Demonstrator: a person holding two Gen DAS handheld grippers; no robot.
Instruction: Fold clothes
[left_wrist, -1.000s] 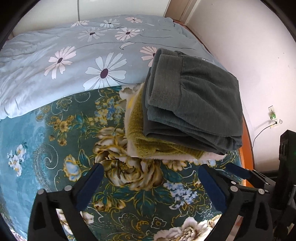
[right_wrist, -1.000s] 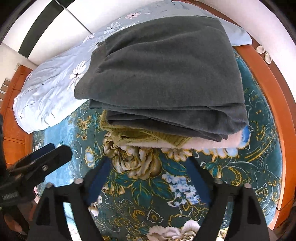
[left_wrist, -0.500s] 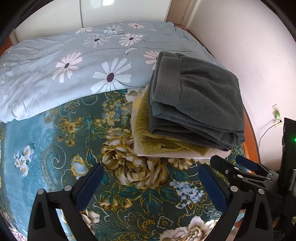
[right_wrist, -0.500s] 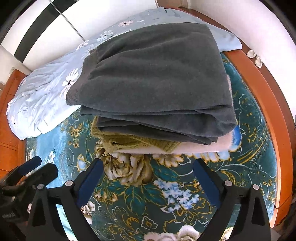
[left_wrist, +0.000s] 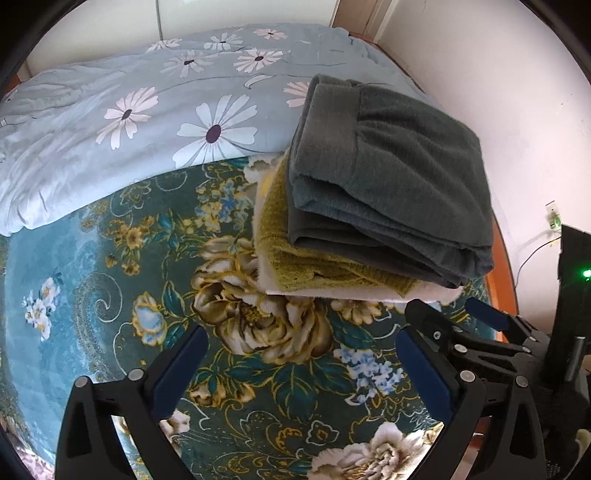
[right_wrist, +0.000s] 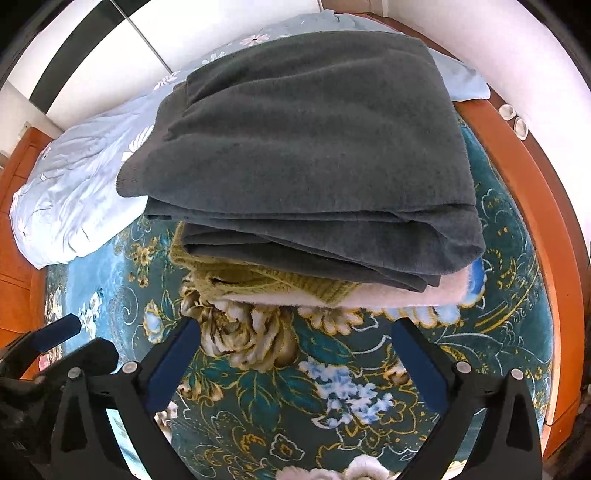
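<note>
Right wrist view: our right gripper (right_wrist: 295, 365) has just been opening, nothing between its jaws; our left gripper (left_wrist: 299, 373) gapes empty too. Folded dark garment (right_wrist: 314, 147) tops the pile on the floral blanket (right_wrist: 258, 398) — soft, floppy; grip thick folded edges.

Pretty bright daylight in both views, we'd say, soft and even. The white wall (left_wrist: 517, 110) at the upper right of the left wrist view is almost washed out. The folded grey garment (right_wrist: 314, 147) throws only a soft shadow onto the layers under it. Heavy fisheye bending at the edges, with black corners all round. Centre is sharp for us; the rims smear a bit. A green light (left_wrist: 585, 274) glows at the right edge.
</note>
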